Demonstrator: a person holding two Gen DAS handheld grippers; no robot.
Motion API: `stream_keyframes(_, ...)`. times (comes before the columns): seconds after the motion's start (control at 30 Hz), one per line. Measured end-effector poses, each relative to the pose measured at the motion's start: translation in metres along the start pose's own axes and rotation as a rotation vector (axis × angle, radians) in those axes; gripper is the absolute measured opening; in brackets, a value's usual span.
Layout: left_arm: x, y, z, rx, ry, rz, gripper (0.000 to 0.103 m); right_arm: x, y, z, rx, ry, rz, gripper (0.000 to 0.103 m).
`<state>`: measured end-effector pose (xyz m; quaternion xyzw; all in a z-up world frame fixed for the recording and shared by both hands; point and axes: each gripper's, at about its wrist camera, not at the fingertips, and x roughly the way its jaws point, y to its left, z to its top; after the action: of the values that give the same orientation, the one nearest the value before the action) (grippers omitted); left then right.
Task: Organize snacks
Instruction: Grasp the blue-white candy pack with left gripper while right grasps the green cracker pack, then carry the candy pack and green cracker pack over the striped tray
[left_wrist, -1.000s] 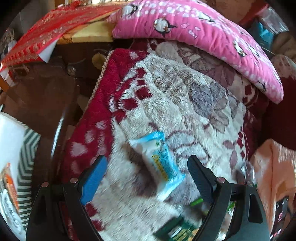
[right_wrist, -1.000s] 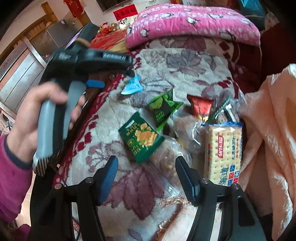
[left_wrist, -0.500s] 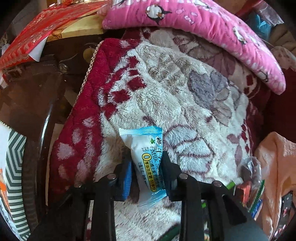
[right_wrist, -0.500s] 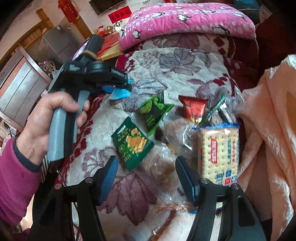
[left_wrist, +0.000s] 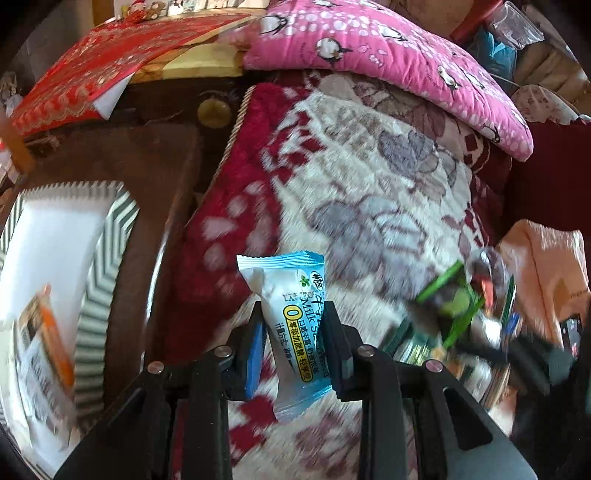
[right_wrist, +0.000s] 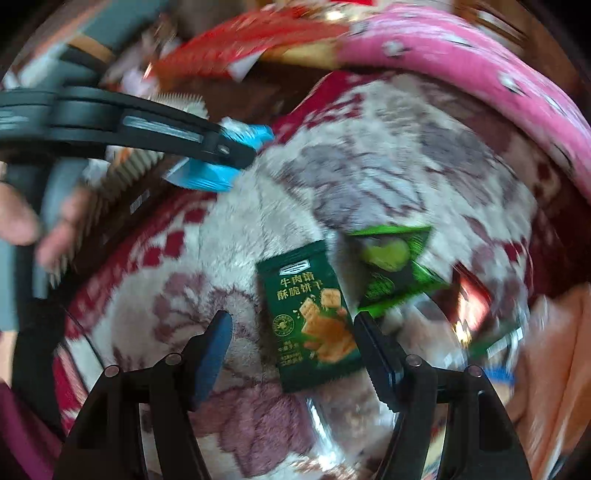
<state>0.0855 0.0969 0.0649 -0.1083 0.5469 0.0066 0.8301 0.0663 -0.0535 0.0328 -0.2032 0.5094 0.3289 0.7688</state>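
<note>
My left gripper (left_wrist: 293, 314) is shut on a light blue milk candy packet (left_wrist: 291, 295), which it holds above the floral blanket (left_wrist: 388, 192). The same left gripper (right_wrist: 243, 155) with the blue packet (right_wrist: 207, 177) shows at the upper left of the right wrist view. My right gripper (right_wrist: 291, 321) hovers over a dark green cracker packet (right_wrist: 310, 317) lying on the blanket (right_wrist: 369, 166); its jaws are opening and stand either side of the packet without touching it. A bright green snack packet (right_wrist: 391, 266) lies just right of it.
A white bag with a striped zigzag edge (left_wrist: 66, 251) stands at the left off the blanket. A pink penguin pillow (left_wrist: 388, 55) lies at the back. More snack packets (left_wrist: 461, 306) and a peach cloth (left_wrist: 546, 280) crowd the right side. A person's hand (right_wrist: 22, 221) grips the left handle.
The left gripper closed on the blue packet and lifted it toward the left. The right gripper rolled and moved over the dark green cracker packet, widening slightly.
</note>
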Motion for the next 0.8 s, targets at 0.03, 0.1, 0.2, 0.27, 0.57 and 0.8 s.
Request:
stream_keyframes(0.03,-0.002,0.005,-0.005,-0.007,0.006,-0.001,0.028,0.004,-0.001,0.003,-0.014,0.012,-0.015,0.072)
stream_keyframes(0.1,-0.004,0.012,-0.013,-0.021,0.016,-0.002,0.028,0.011,-0.004,0.007,-0.028,0.048,0.001,0.072)
stream_keyframes(0.2,-0.006,0.018,-0.023,-0.019,0.011,0.019,0.028,0.018,-0.006,0.011,-0.041,0.078,0.019,0.072)
stream_keyframes(0.27,-0.006,0.019,-0.027,-0.019,0.013,0.016,0.028,0.022,-0.009,0.012,-0.01,0.093,0.041,0.062)
stream_keyframes(0.57,-0.018,0.013,-0.042,0.013,-0.009,0.035,0.028,-0.002,-0.008,-0.013,0.162,-0.011,0.059,0.047)
stream_keyframes(0.8,-0.031,-0.001,-0.059,0.066,-0.033,0.059,0.028,-0.03,0.005,-0.037,0.266,-0.102,0.072,0.047)
